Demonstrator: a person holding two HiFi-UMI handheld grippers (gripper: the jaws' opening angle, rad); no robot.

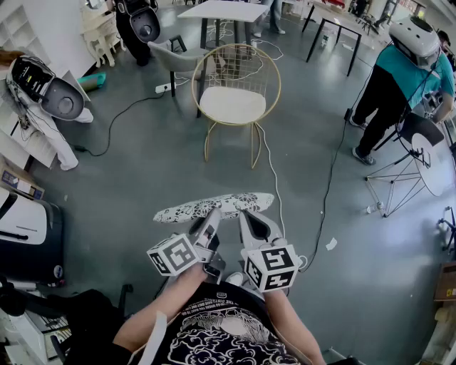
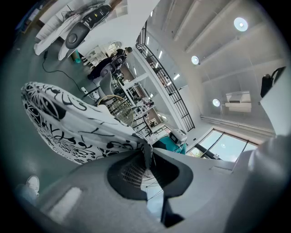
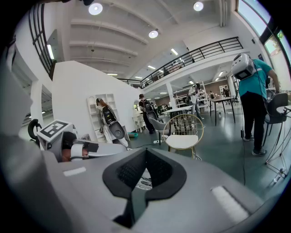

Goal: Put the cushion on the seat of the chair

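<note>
A flat cushion (image 1: 214, 206) with a black-and-white pattern hangs level in front of me, above the grey floor. My left gripper (image 1: 211, 218) is shut on its near edge; in the left gripper view the cushion (image 2: 72, 127) spreads out to the left from the pinched fold at the gripper (image 2: 148, 154). Beside it, my right gripper (image 1: 246, 218) is shut on the same edge, and a bit of patterned cushion (image 3: 144, 183) shows between its closed jaws. The gold wire chair (image 1: 235, 103) with a white seat stands some way ahead, also seen as the chair (image 3: 183, 141) in the right gripper view.
A cable (image 1: 271, 165) runs along the floor from the chair toward me. A person in a teal shirt (image 1: 399, 78) stands at the right by a wire stand (image 1: 402, 182). A grey chair (image 1: 174, 57) and a table (image 1: 221, 11) stand behind. White machines (image 1: 57, 96) line the left.
</note>
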